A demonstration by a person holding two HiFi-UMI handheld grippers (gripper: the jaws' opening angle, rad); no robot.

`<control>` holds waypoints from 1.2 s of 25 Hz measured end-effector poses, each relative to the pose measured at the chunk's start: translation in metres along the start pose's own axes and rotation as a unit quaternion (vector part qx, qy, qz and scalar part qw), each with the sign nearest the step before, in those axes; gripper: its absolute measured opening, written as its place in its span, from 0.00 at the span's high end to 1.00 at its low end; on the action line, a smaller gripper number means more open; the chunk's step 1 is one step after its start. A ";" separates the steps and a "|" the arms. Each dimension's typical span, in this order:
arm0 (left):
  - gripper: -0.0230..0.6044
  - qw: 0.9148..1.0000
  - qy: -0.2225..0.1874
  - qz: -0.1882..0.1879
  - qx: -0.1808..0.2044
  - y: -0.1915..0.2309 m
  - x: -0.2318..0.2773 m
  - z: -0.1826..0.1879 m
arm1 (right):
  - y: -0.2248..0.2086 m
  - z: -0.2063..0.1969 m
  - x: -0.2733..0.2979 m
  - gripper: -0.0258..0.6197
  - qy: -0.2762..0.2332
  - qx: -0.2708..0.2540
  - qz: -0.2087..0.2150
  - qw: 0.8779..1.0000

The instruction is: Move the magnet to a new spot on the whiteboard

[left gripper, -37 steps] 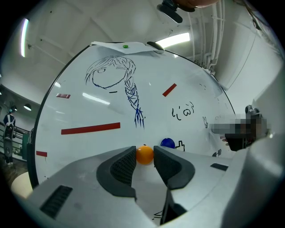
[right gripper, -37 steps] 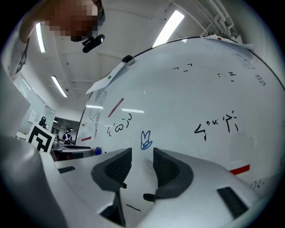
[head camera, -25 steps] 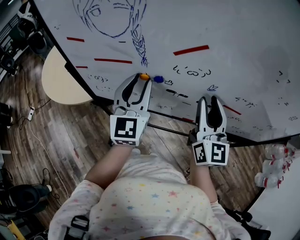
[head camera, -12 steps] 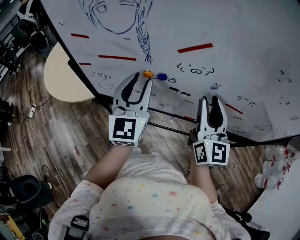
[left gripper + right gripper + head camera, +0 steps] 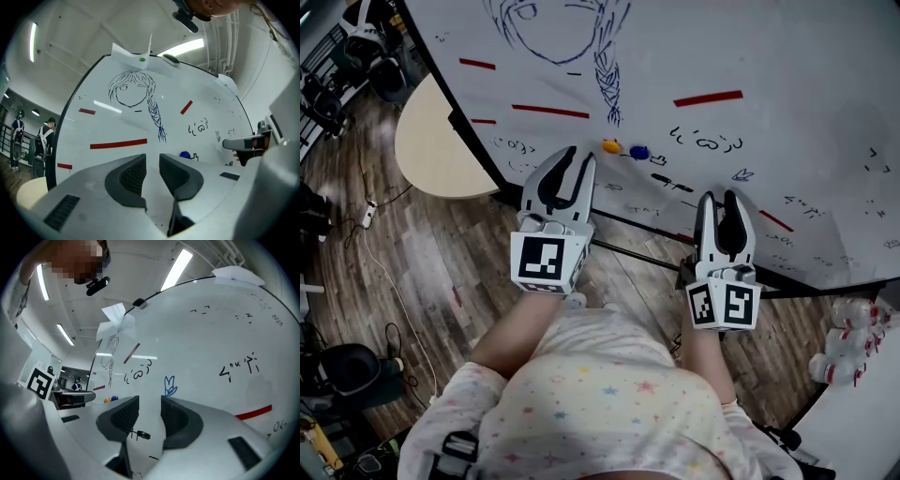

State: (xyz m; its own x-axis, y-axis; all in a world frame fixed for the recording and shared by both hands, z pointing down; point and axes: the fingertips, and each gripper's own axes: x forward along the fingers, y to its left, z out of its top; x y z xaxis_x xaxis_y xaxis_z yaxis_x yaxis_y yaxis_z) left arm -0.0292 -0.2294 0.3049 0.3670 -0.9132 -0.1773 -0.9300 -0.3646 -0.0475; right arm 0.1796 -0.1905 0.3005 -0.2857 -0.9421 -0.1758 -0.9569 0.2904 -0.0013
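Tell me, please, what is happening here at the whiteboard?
A person stands at a whiteboard with a gripper in each hand. The left gripper is close to an orange magnet, which sits on the board beside a blue magnet. Its jaws have just been closing a little, but nothing is between them. The right gripper is held further right, open and empty.

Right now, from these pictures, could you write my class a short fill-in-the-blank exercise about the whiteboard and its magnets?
1. In the head view, the orange magnet sits just to the ____ of the blue magnet.
2. The straight stripes on the whiteboard are ____.
3. The jaws of the right gripper stand apart and hold ____.

Missing words: left; red; nothing.
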 end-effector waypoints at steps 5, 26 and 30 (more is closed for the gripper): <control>0.89 1.000 0.006 0.003 -0.008 0.011 -0.009 -0.006 | 0.010 -0.002 0.004 0.76 0.005 -0.001 0.010 1.000; 0.93 0.999 0.026 -0.018 -0.026 0.033 -0.030 -0.026 | 0.045 -0.016 0.008 0.94 0.016 0.000 0.017 1.000; 0.94 0.999 0.026 -0.025 -0.031 0.032 -0.029 -0.028 | 0.047 -0.016 0.007 0.96 0.020 -0.005 0.015 1.000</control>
State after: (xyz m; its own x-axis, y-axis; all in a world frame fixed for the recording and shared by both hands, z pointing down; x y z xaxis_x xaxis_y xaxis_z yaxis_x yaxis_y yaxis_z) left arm -0.0690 -0.2194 0.3360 0.4159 -0.9009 -0.1243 -0.9076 -0.4198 0.0063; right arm 0.1323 -0.1859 0.3152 -0.3152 -0.9393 -0.1354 -0.9485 0.3165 0.0123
